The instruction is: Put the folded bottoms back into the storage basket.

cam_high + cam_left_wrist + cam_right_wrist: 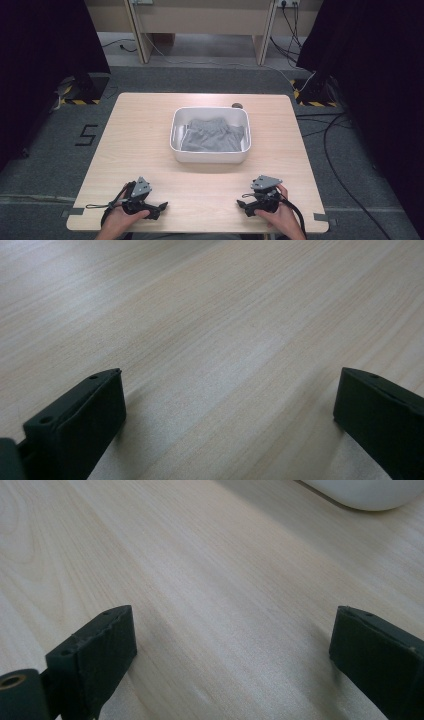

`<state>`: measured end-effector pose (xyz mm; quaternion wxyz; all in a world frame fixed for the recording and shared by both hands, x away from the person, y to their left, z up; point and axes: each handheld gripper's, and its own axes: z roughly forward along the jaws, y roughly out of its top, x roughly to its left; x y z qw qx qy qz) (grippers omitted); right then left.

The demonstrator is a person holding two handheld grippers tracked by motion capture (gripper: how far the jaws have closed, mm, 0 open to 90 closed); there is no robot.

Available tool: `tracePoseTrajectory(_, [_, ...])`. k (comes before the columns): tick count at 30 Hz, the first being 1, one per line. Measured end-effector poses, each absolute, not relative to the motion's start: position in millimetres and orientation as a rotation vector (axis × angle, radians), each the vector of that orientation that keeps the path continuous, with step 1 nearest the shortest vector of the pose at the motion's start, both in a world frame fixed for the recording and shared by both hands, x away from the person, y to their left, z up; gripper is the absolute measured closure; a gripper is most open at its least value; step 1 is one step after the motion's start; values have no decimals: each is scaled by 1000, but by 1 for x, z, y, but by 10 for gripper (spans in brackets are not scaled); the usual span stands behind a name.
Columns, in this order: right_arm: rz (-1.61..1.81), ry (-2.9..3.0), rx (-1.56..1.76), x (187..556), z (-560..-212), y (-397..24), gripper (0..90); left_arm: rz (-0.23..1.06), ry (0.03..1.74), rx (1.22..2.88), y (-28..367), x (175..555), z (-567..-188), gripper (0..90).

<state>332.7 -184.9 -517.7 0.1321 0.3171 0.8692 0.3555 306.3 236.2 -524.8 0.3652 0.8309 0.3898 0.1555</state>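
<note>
Both my grippers sit at the table's (135,130) near edge, jaws wide apart, nothing between them: left gripper (159,206), right gripper (242,204). Grey cloth (212,136) lies in the white tub (209,156), mid-table, straight ahead. Right looks slightly nearer.

floor: grey carpet (45,150) | sides: black curtains (40,40) | rear: wooden furniture (200,20)
</note>
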Motion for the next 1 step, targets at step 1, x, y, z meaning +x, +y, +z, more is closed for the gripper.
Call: tracePoseTrajectory(1, [1032,2523,920,333,-518,-185,56,400,1002,2137,236,306,-525,0])
